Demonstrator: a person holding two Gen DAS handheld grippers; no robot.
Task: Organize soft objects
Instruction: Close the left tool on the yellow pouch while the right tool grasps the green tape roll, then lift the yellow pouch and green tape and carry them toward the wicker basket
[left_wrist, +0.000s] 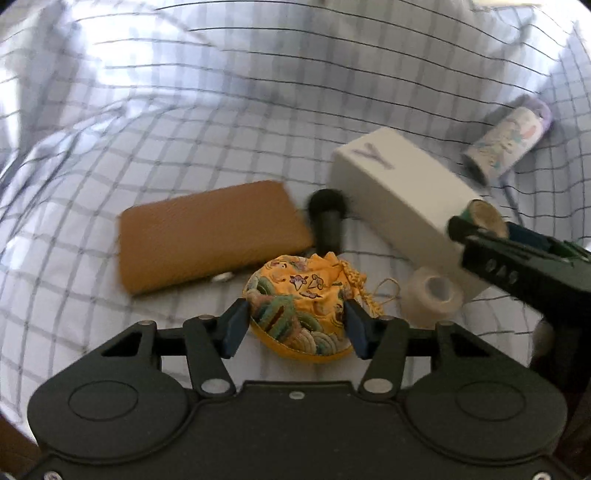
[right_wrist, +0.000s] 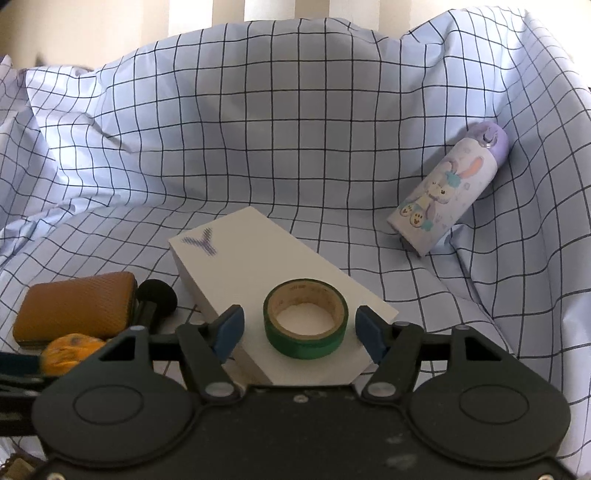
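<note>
The yellow embroidered pouch (left_wrist: 301, 308) is lying on the checked sheet (left_wrist: 221, 147) directly between the left gripper's (left_wrist: 295, 325) blue pads, which are touching its two sides and pinching it; its drawstring neck is cinched, so what it is holding cannot be told. Just beyond those jaws the tan padded case (left_wrist: 210, 236) is lying closed, with a black fuzzy-headed brush (left_wrist: 328, 218) beside it, and a white tape roll (left_wrist: 432, 295) is sitting just outside the right-hand pad.

The green tape roll (right_wrist: 306, 325) is resting on the white box (right_wrist: 258, 266) between the right gripper's (right_wrist: 299, 332) pads, which are standing spread and clear of it. The box is closed. Far off to their right the cartoon bottle (right_wrist: 450, 195) is lying capped.

Sorting is looking only begun: the pouch is not yet lifted and the soft things are lying mixed with hard ones.
</note>
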